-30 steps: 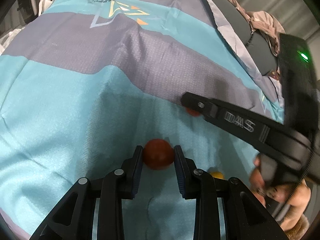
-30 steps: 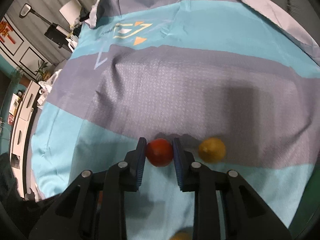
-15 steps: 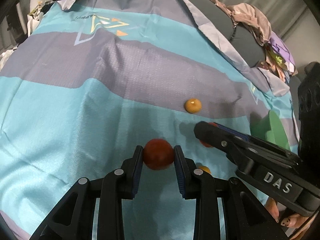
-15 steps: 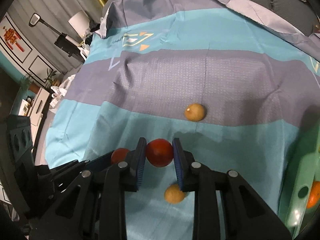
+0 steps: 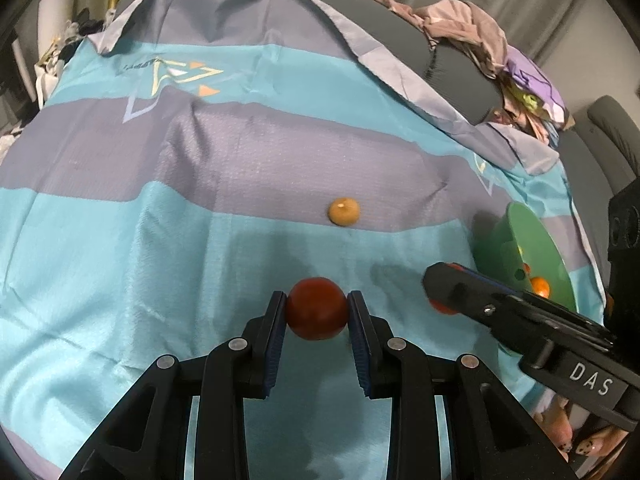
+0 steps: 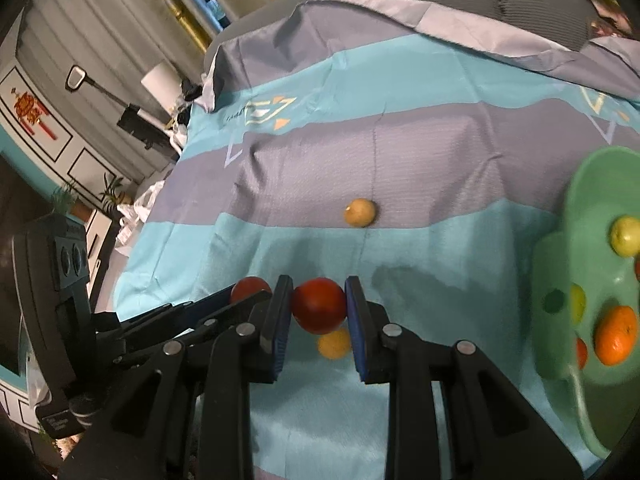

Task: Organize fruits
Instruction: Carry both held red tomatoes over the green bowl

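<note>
My left gripper (image 5: 317, 312) is shut on a red fruit (image 5: 317, 307) and holds it above the striped cloth. My right gripper (image 6: 318, 307) is shut on another red fruit (image 6: 318, 305), also above the cloth. In the left wrist view the right gripper (image 5: 448, 292) reaches in from the right, close to the green bowl (image 5: 516, 236). The green bowl (image 6: 592, 200) at the right holds several fruits, among them an orange (image 6: 616, 340). A yellow fruit (image 5: 343, 211) lies on the cloth farther out. Another yellow fruit (image 6: 334, 345) lies under my right gripper.
The teal and grey striped cloth (image 5: 160, 216) covers a soft surface. A heap of clothes (image 5: 492, 44) lies at the far right. A lamp (image 6: 158, 80) and cabinets (image 6: 44, 128) stand beyond the cloth's left edge.
Both grippers have risen and pulled back with their red fruits. The green bowl has come into view at the right, and the right gripper has moved toward it.
</note>
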`<state>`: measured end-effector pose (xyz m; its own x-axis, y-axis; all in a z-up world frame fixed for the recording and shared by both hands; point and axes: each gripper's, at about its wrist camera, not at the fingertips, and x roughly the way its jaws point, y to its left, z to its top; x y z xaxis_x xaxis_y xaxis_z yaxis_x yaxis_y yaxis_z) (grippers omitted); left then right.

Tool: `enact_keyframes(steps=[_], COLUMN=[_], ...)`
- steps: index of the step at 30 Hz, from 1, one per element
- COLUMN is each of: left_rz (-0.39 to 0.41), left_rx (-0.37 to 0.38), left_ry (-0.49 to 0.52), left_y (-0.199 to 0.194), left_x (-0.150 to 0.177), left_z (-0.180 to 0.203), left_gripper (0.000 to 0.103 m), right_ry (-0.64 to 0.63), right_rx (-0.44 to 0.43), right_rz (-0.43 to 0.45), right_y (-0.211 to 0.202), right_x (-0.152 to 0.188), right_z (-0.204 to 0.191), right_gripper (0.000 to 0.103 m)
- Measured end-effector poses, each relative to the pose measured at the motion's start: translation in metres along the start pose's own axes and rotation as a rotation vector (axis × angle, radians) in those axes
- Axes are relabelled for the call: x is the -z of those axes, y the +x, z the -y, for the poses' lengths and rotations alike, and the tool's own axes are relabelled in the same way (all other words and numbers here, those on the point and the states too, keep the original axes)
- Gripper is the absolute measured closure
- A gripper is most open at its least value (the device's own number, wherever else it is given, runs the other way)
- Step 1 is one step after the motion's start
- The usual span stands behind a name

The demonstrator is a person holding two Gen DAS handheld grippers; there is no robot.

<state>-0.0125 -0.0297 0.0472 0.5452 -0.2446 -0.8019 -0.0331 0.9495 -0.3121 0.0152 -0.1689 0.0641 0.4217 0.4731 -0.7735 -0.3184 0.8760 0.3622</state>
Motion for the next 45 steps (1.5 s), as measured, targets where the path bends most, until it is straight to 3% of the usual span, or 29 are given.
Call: enact_keyframes(steps=[15, 29, 38, 45], left_rz=[0.038, 0.088, 0.09, 0.058], left_rx=[0.069, 0.254, 0.271, 0.277], left_ry=[0.085, 0.188, 0.289, 0.297], left_y=[-0.013, -0.029, -0.02, -0.007], left_x=[0.004, -0.005, 0.0, 0.001], left_z=[0.031, 0.095, 0.134, 0.146], left_gripper=[0.072, 0.072, 0.072, 0.072], right_ry=[0.063, 0.135, 0.221, 0.243], right_rx=[-0.028, 0.021, 0.036, 0.069], right_rz=[0.094, 0.263, 0.366, 0.379], right_y=[-0.04, -0.101, -0.134, -0.142], right_x=[0.017, 0.018, 0.021, 0.024], right_z=[0.026, 0.062, 0.092, 0.106], right_gripper=[0.076, 0.075, 0.075, 0.075])
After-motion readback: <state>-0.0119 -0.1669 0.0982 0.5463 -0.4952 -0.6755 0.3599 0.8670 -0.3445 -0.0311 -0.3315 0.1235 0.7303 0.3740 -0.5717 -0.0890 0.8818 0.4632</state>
